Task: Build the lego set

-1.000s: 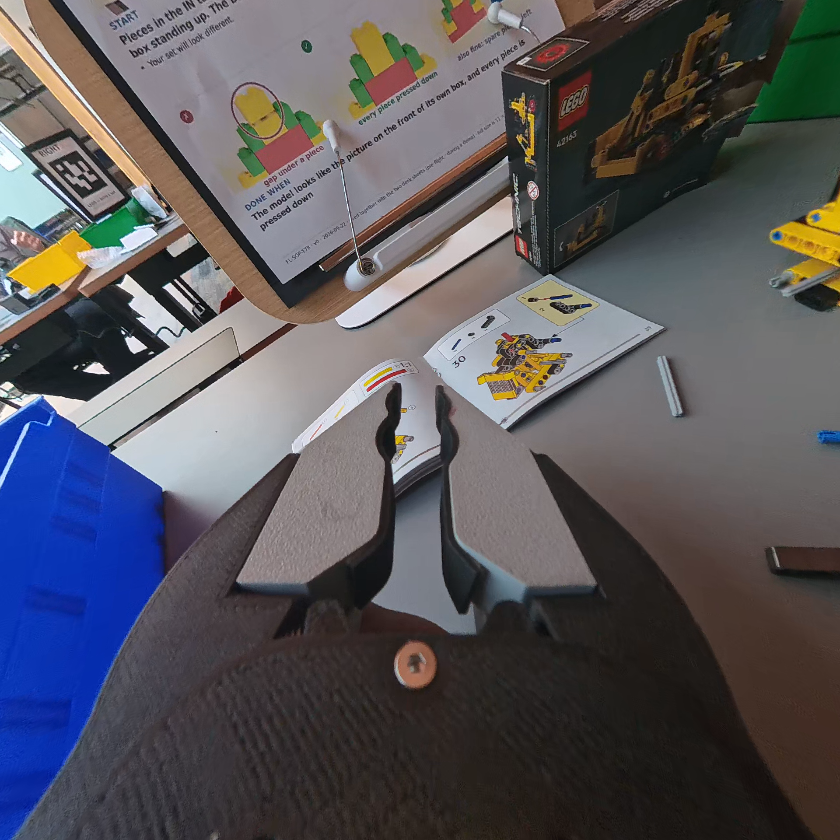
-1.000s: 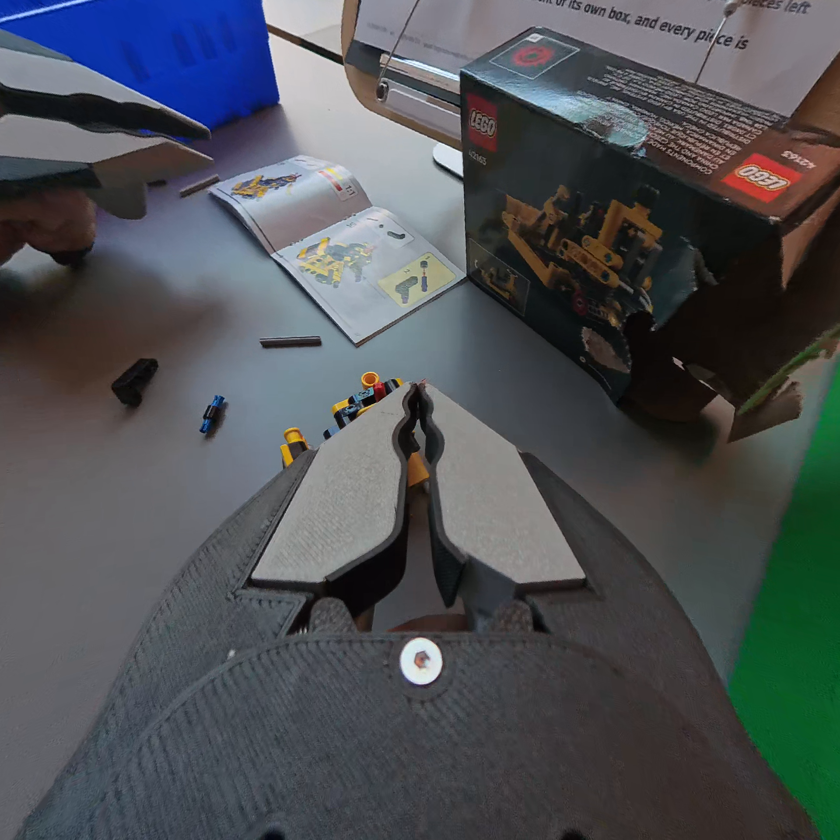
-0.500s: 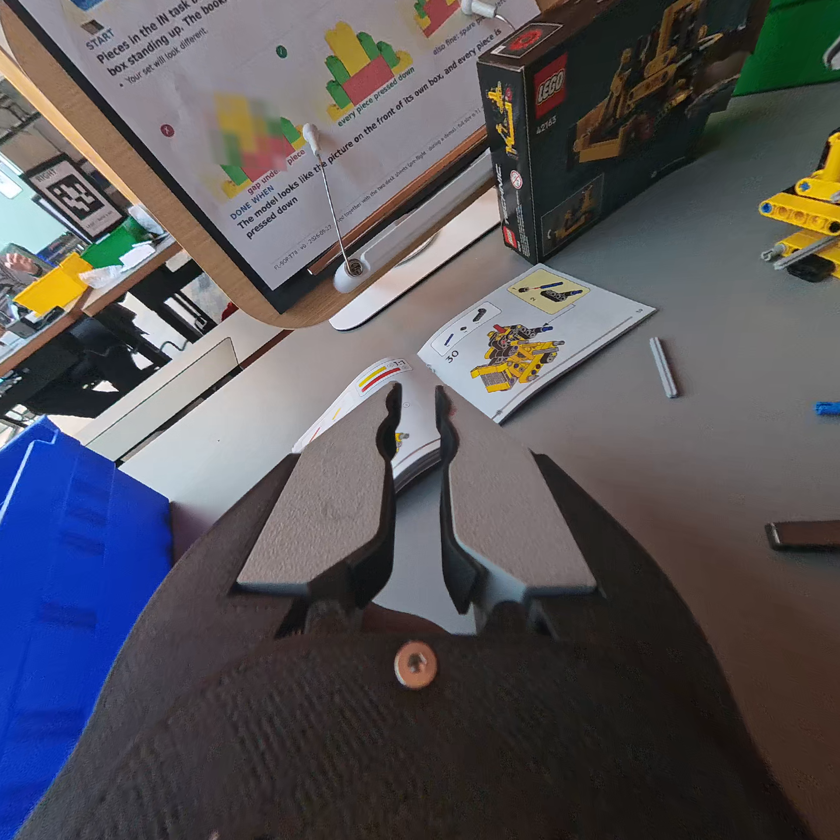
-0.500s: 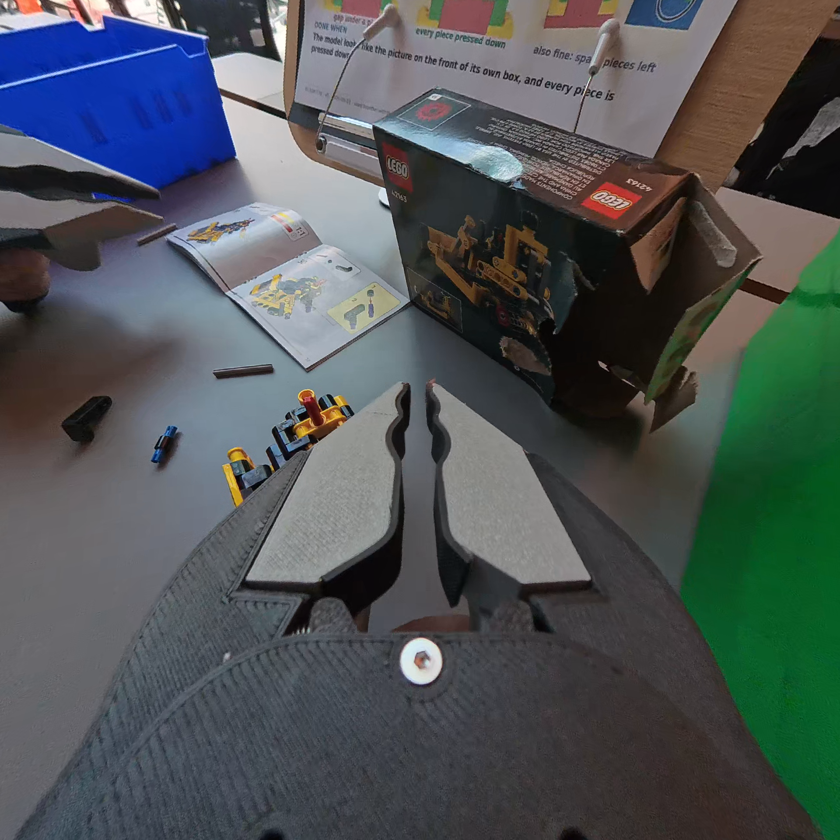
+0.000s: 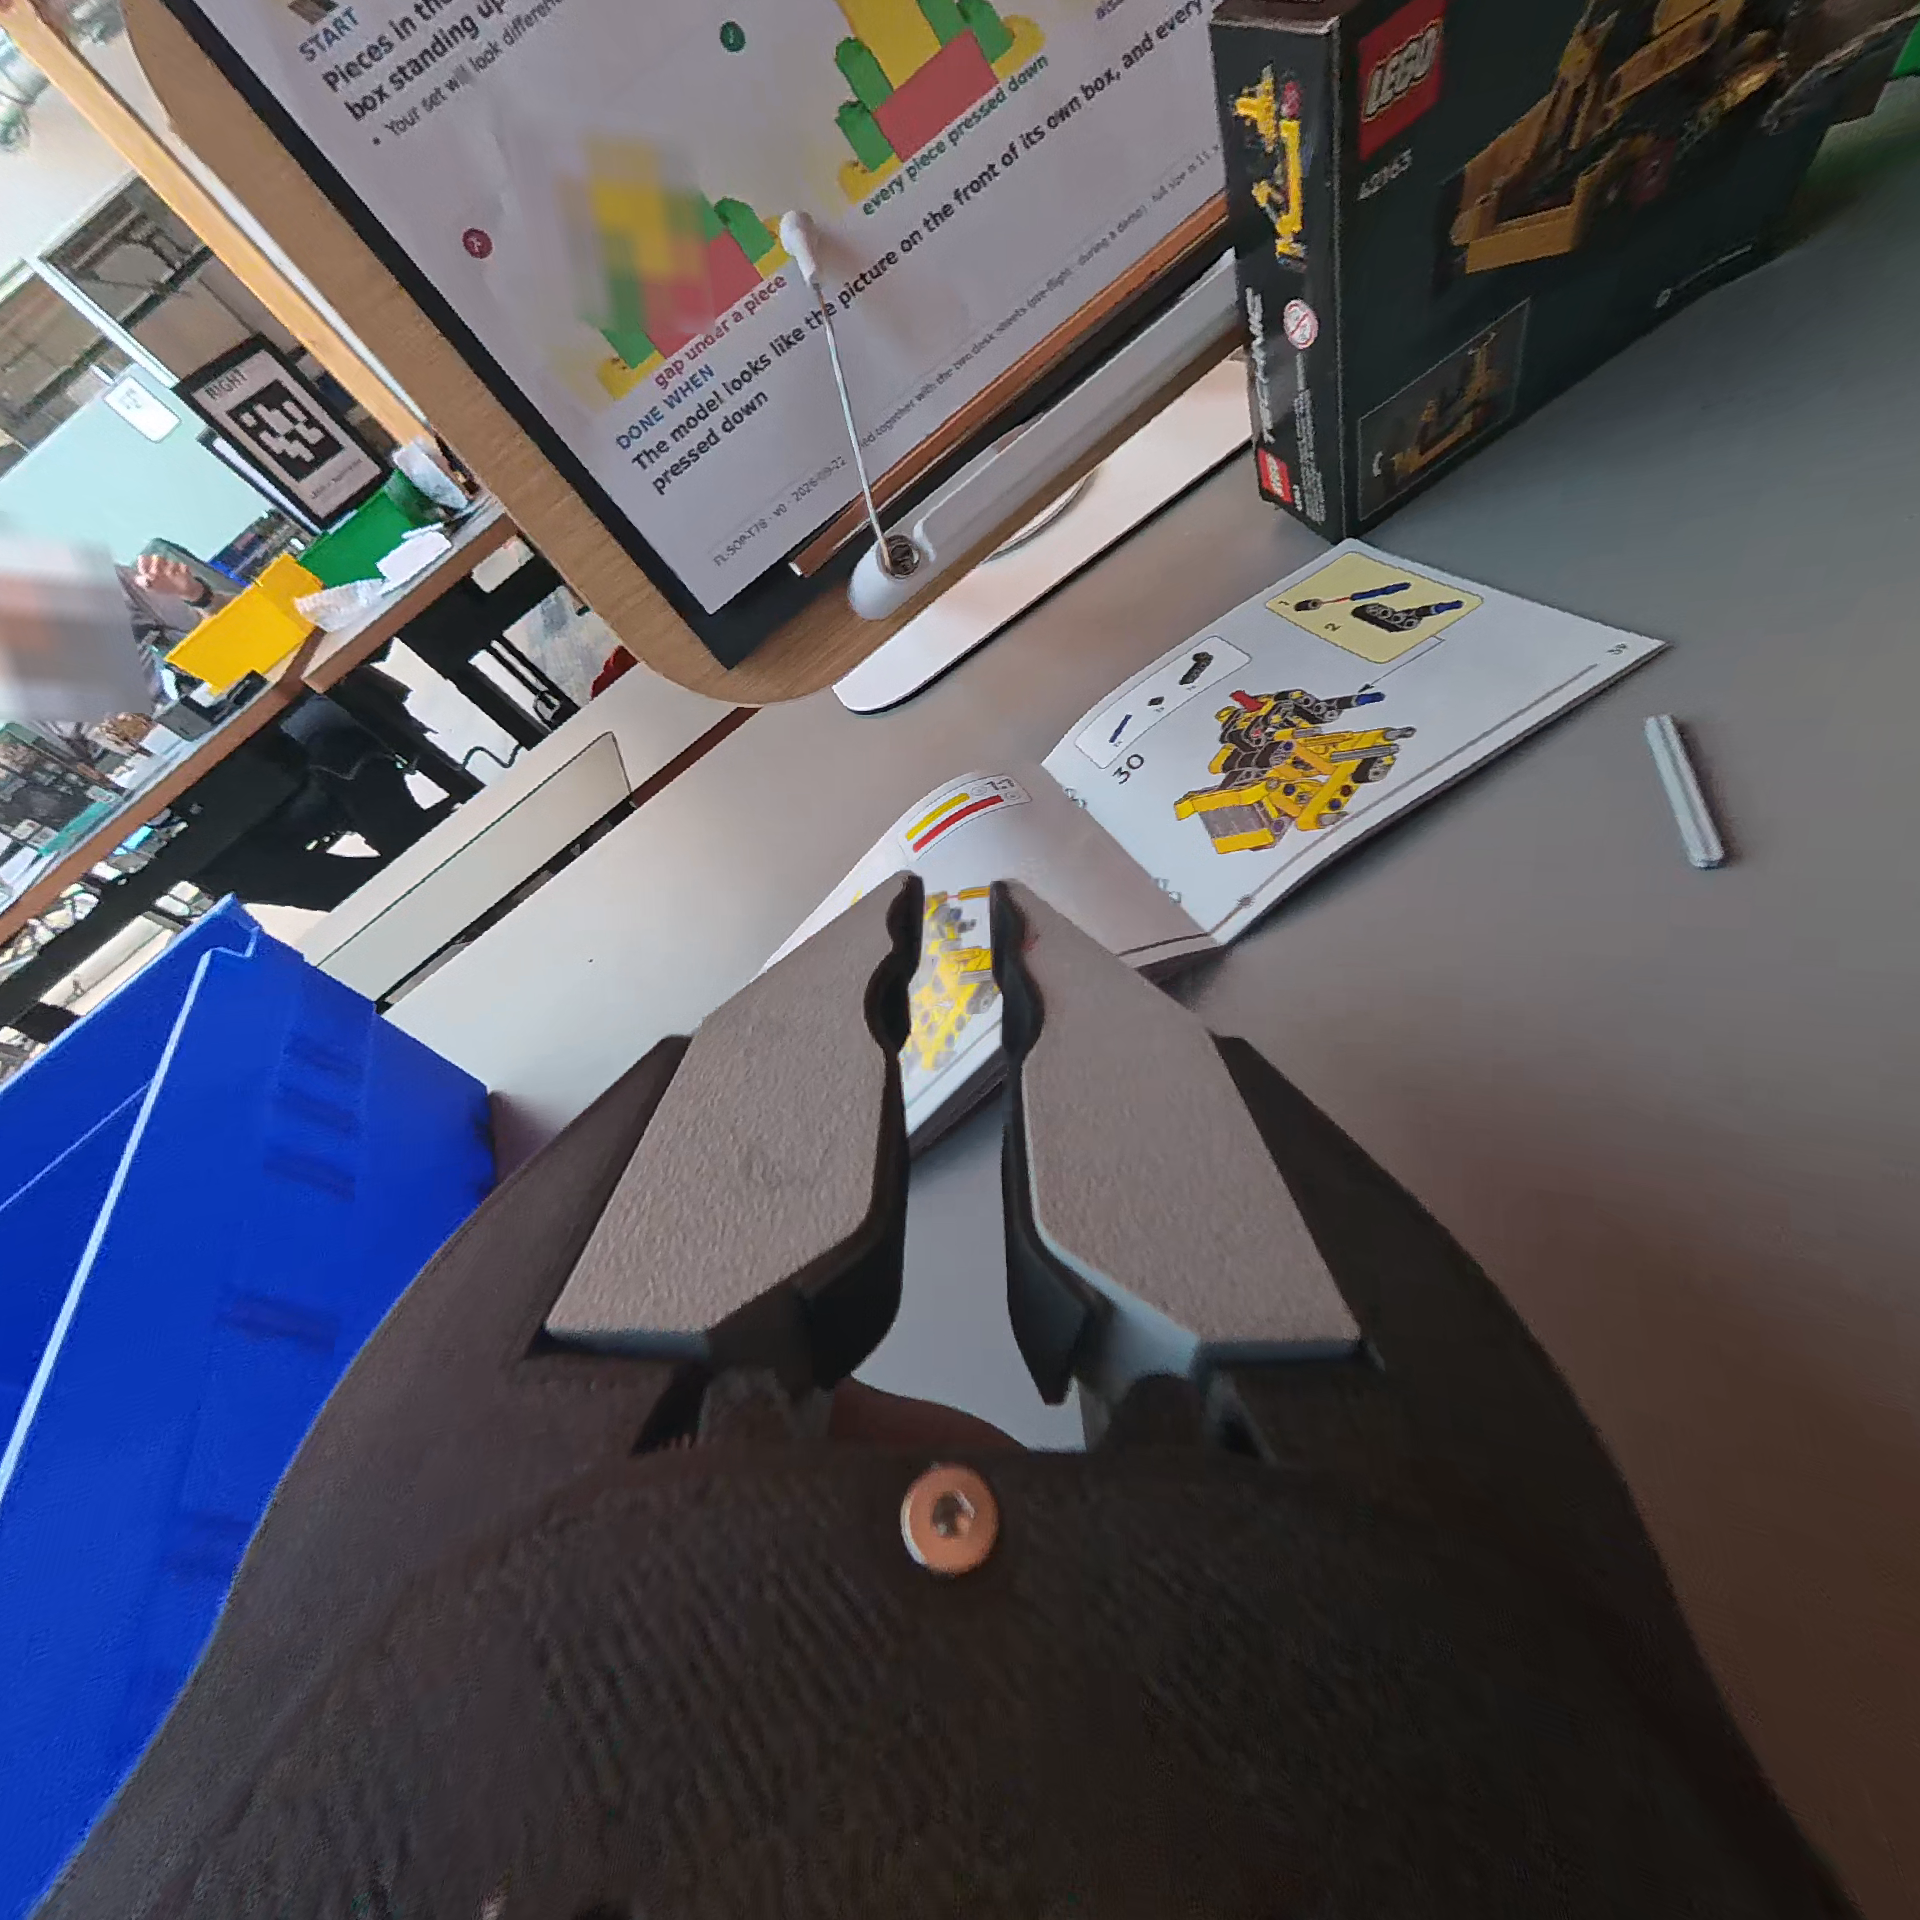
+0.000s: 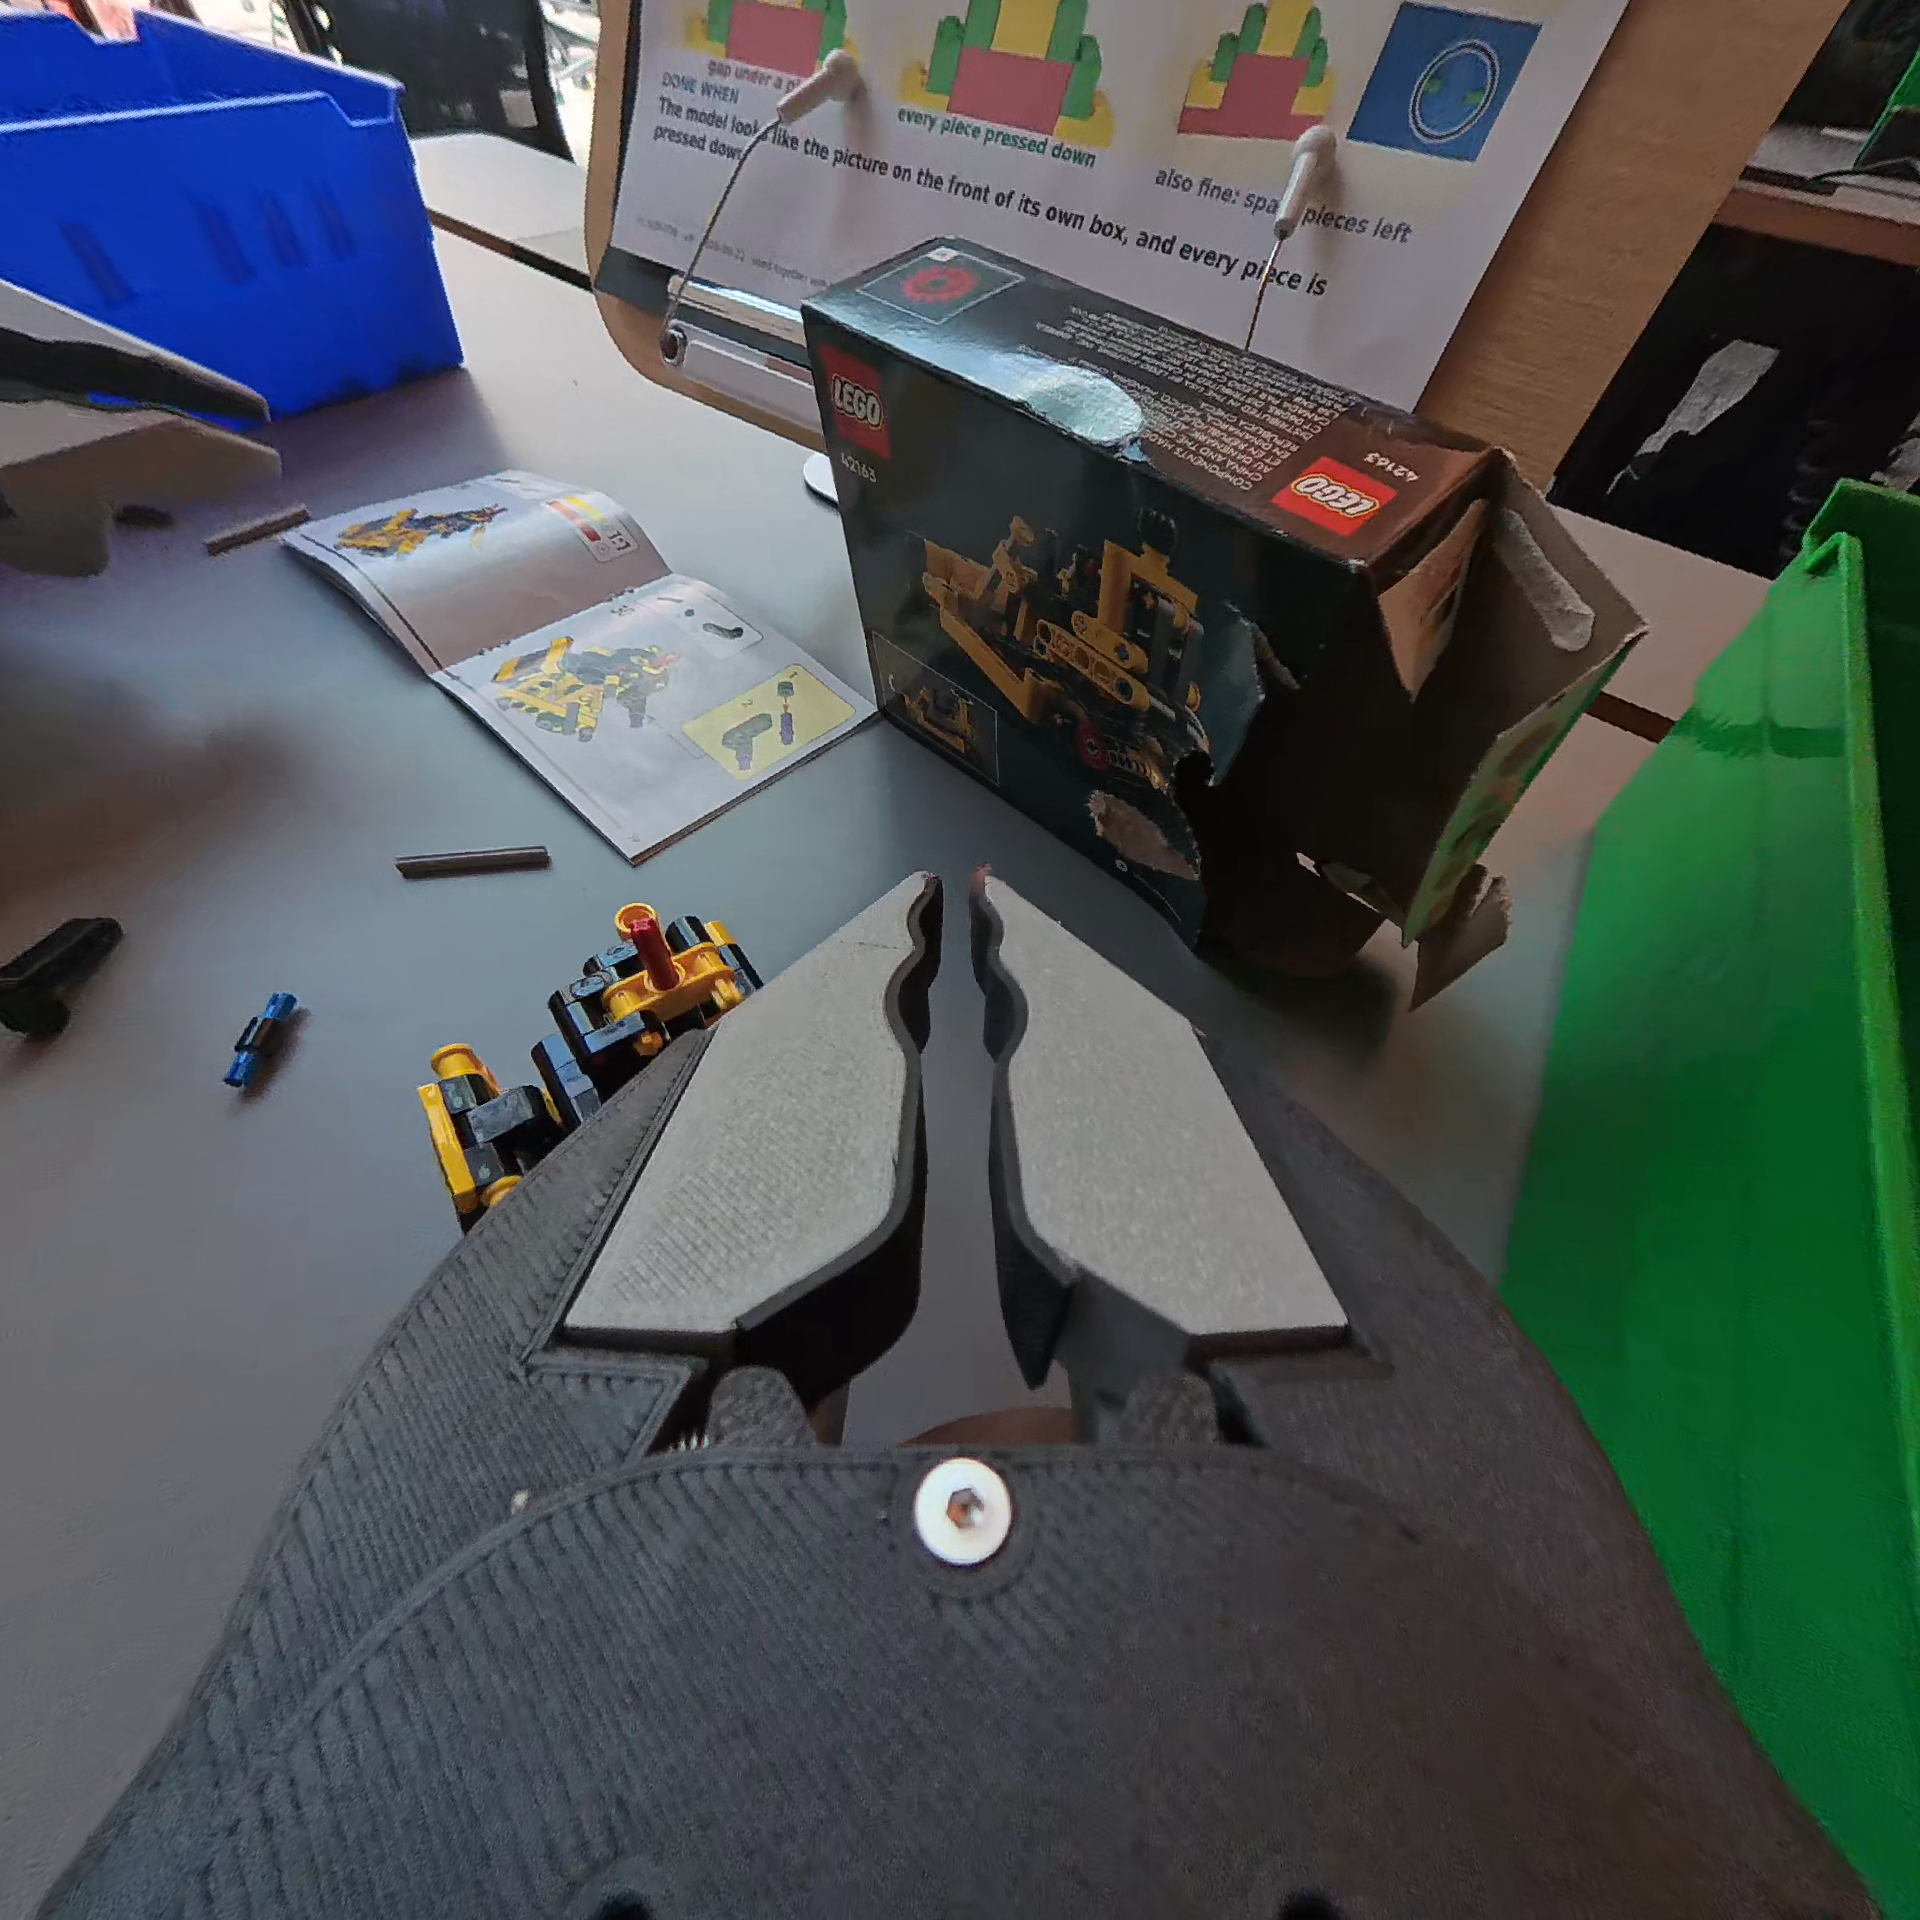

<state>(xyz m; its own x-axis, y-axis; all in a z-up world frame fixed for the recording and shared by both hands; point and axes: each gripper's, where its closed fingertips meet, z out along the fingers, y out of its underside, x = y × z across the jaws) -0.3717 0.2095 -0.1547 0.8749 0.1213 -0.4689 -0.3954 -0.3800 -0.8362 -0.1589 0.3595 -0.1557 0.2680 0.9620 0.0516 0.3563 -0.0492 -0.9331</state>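
Note:
A partly built yellow and black model [image 6: 623,997] lies on the grey table, just left of my right gripper [image 6: 956,894]. That gripper's jaws stand almost together with only a slit between them, and they hold nothing. My left gripper [image 5: 956,904] hovers over the near page of the open instruction booklet [image 5: 1351,727], narrowly open and empty. It also shows at the left edge of the right wrist view [image 6: 125,436]. Loose parts lie left of the model: a blue pin [image 6: 260,1039], a black connector [image 6: 52,966] and a dark axle [image 6: 473,862].
The torn dark set box [image 6: 1091,582] stands behind the booklet [image 6: 623,665]. A sign board on a stand [image 5: 727,260] is at the back. A blue bin [image 5: 156,1247] is on the left and a green bin [image 6: 1745,1143] on the right. A grey axle [image 5: 1683,790] lies right of the booklet. There is about 25 cm between the tips of the two grippers. Left tips and right tips are each some 15 cm from the dark axle [image 6: 473,862]. My left wrist view [image 5: 1699,776] looks at it from another angle.
My right gripper has drawn up and to the right, off the model, which now lies to its left. My left gripper has turned a little left; the model has left its view.

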